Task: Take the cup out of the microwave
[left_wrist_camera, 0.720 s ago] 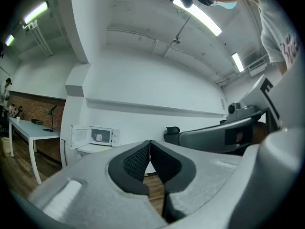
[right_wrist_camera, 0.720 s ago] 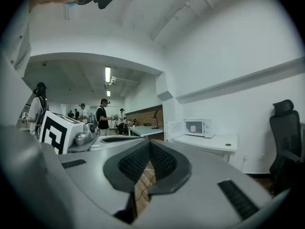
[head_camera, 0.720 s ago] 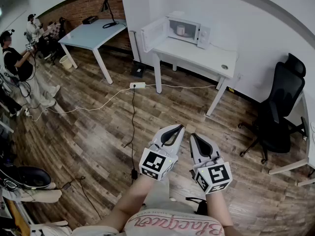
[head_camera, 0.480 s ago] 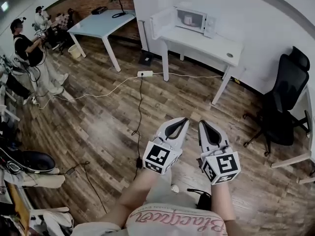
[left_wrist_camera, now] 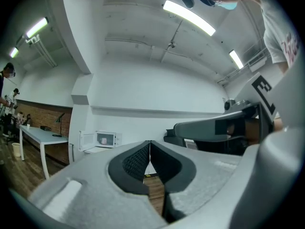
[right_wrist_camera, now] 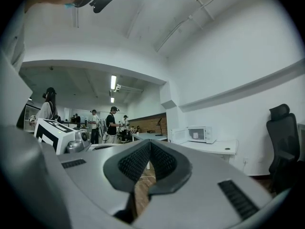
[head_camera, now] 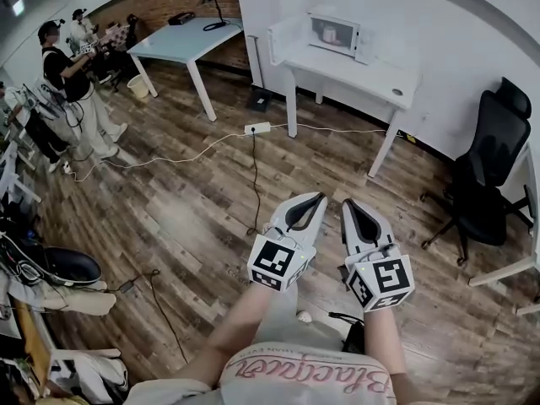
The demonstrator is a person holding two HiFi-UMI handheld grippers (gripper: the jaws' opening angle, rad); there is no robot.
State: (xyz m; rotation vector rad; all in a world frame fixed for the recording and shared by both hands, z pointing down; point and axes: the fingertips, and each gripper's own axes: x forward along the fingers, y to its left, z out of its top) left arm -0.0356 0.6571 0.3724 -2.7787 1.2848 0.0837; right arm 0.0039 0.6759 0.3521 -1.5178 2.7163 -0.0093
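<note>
- The brown wood-plank floor (head_camera: 169,218) fills the wide gap between the person and the goal. A white power strip (head_camera: 257,128) and its cables lie across that stretch, so the walk over probably calls for some care.
- The long white table (head_camera: 375,81) stands against the white wall and holds the oven up where a level gripper could reach it.
- The white microwave oven (head_camera: 359,45) sits at the table's left end with its door (head_camera: 283,40) swung wide open. The cavity is exposed, so no door step seems to remain.
- The left grey two-jaw gripper (head_camera: 314,201) is carried level in front of the body. Its jaws meet tip to tip and nothing is between them, likely because nothing is within reach.
- The right grey two-jaw gripper (head_camera: 348,207) is just beside it, held the same way, fully closed and empty.
- The small pale pink cup (head_camera: 330,35) stands inside the oven cavity, well apart from both grippers. I judge the task barely begun.
</note>
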